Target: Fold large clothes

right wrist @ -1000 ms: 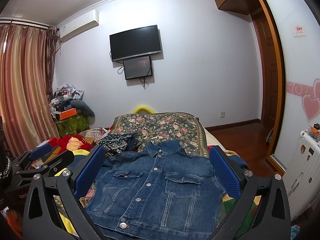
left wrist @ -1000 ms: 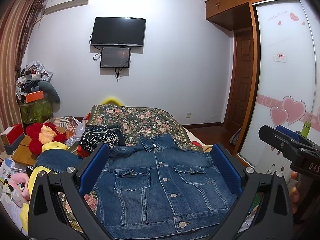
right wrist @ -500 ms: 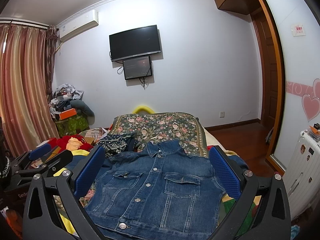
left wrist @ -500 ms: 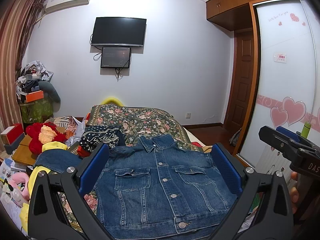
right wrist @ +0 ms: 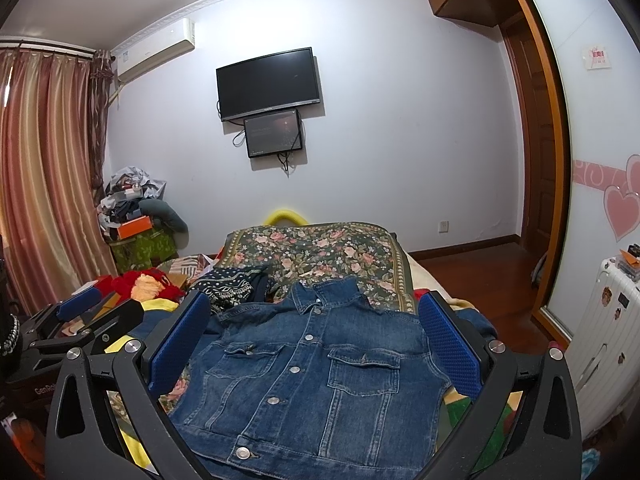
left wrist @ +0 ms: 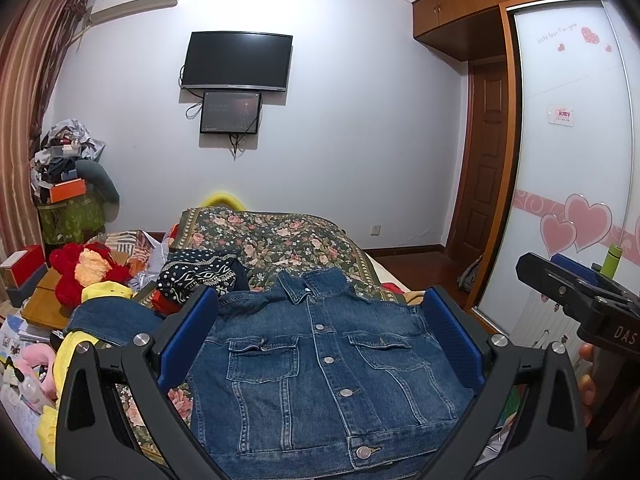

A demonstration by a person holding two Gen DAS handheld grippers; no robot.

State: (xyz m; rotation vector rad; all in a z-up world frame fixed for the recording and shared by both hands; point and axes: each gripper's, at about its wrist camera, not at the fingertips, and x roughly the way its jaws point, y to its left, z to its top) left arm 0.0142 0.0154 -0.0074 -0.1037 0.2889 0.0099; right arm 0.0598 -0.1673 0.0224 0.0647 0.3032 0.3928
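Note:
A blue denim jacket (left wrist: 320, 364) lies buttoned and face up on the bed, collar toward the far wall, its sleeves tucked out of sight. My left gripper (left wrist: 320, 316) hovers above its near half, open, nothing between the blue pads. The same jacket (right wrist: 316, 368) fills the right wrist view, where my right gripper (right wrist: 314, 314) is open too and holds nothing. The right gripper (left wrist: 576, 300) shows at the right edge of the left wrist view, with fingers of a hand below it. The left gripper (right wrist: 84, 320) shows at the left edge of the right wrist view.
A floral bedspread (left wrist: 272, 240) covers the bed beyond the jacket. A dark patterned garment (left wrist: 200, 276), another denim piece (left wrist: 112, 320), yellow cloth and red plush toys (left wrist: 80, 272) crowd the left side. A white suitcase (right wrist: 600, 344) and a sliding wardrobe door (left wrist: 568, 160) stand at the right.

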